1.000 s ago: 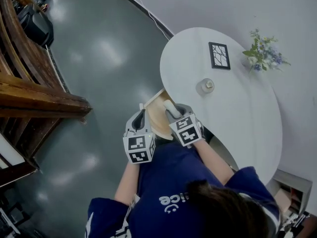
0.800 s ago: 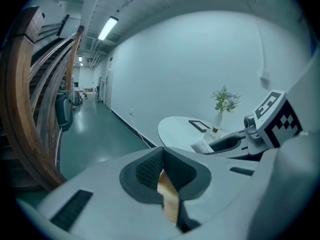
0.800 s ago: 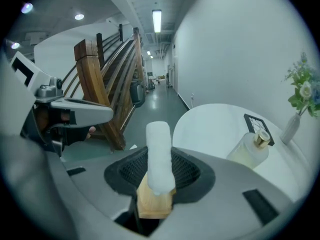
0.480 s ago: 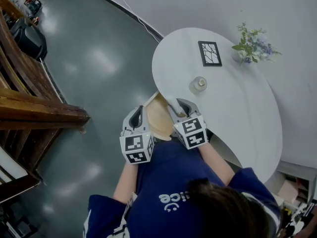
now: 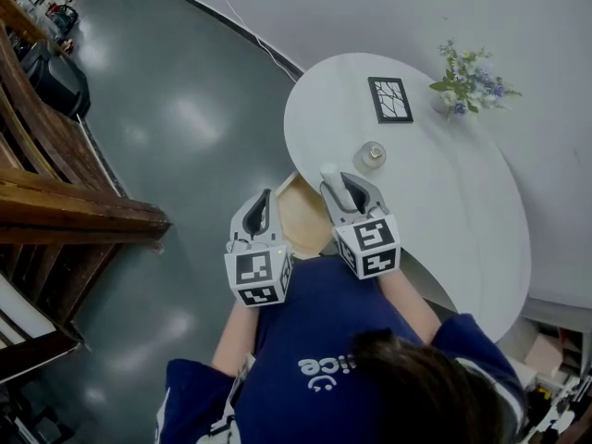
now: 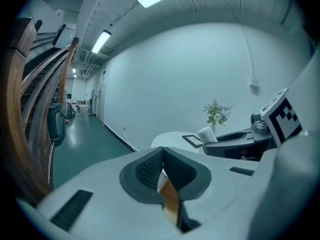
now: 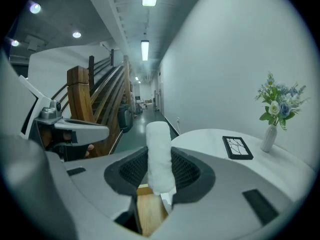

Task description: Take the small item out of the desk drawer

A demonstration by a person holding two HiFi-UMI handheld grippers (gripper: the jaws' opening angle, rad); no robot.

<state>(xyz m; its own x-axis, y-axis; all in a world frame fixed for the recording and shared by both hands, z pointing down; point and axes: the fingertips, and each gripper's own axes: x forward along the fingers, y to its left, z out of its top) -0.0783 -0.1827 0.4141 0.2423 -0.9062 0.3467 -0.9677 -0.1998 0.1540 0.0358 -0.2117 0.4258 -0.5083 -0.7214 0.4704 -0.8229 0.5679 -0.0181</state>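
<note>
The head view looks steeply down from above, the round white table (image 5: pixel 462 211) at 1 o'clock. Gripper views peer closely along their jaws; all three share its black-framed picture (image 5: pixel 389 99).

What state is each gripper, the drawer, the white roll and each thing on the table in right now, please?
drawer: pulled open
white roll: upright between the jaws, above the drawer
right gripper: shut on the white roll
left gripper: shut, holding nothing
picture frame: lying flat on the table
flower vase: upright
</note>
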